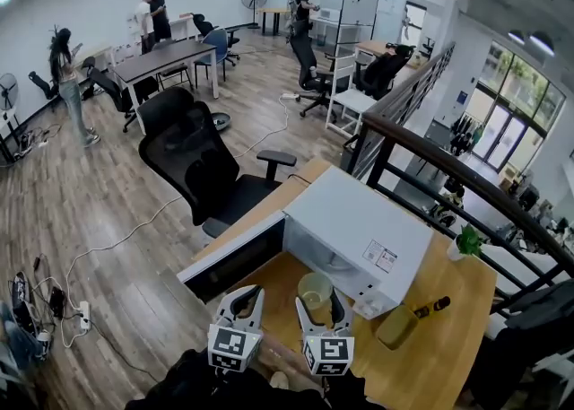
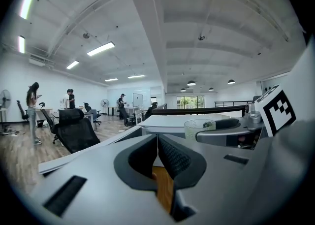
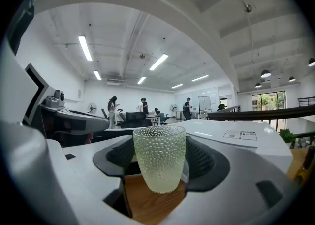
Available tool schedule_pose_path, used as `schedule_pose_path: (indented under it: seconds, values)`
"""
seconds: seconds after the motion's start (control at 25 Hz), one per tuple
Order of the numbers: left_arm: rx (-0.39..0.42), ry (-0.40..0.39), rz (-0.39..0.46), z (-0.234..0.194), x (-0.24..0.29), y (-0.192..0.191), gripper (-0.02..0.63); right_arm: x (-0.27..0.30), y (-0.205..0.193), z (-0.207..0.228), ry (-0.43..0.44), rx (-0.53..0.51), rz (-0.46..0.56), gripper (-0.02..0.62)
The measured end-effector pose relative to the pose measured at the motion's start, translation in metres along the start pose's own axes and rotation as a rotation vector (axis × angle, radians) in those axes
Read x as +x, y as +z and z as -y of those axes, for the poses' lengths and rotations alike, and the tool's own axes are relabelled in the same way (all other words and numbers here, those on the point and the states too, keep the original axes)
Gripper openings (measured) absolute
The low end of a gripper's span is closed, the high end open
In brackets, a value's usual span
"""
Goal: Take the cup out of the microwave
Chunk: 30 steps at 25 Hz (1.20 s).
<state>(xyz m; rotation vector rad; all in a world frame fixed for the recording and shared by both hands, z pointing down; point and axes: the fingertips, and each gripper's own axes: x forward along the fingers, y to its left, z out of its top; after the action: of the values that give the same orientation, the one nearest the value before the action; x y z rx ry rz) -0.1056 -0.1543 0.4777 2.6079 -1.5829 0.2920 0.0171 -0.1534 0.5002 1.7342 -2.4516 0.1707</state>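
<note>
A clear, dimpled, pale green cup [image 1: 316,289] hangs above the wooden table [image 1: 453,345], just in front of the white microwave [image 1: 359,229]. My right gripper [image 1: 317,302] is shut on it. In the right gripper view the cup [image 3: 159,157] stands upright between the black pads [image 3: 204,157]. The microwave door [image 1: 235,257] is swung open to the left. My left gripper [image 1: 242,303] hovers beside the right one, in front of the door, with its jaws shut and nothing in them. In the left gripper view the cup [image 2: 196,128] shows to the right of the left gripper [image 2: 157,143].
An olive block [image 1: 395,327] and a small dark bottle [image 1: 429,308] lie on the table right of the microwave, with a little plant [image 1: 466,240] at the far edge. A dark railing [image 1: 466,186] runs behind. A black office chair [image 1: 193,157] stands left of the table.
</note>
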Motion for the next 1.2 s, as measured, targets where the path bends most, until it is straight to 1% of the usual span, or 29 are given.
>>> schedule_pose_path:
  seconds: [0.28,0.4,0.56,0.76,0.92,1.2]
  values:
    - [-0.011,0.034,-0.005,0.006,-0.029,-0.007,0.028,-0.025,0.001,-0.016,0.032,-0.001,0.012,0.342]
    - [-0.003,0.055,-0.002,0.006,-0.036,-0.009,0.028,-0.033,-0.001,-0.020,0.039,-0.001,0.017,0.342]
    - [-0.006,0.050,0.000,0.009,-0.040,-0.009,0.028,-0.037,-0.004,-0.021,0.042,0.001,0.016,0.342]
    - [-0.012,0.038,-0.018,0.011,-0.041,-0.017,0.028,-0.036,-0.004,-0.022,0.041,0.005,0.023,0.342]
    - [-0.006,0.053,-0.003,0.005,-0.039,-0.013,0.028,-0.035,-0.003,-0.023,0.039,-0.001,0.023,0.342]
    - [-0.001,0.050,-0.005,0.005,-0.037,-0.011,0.028,-0.033,0.000,-0.020,0.034,0.004,0.030,0.342]
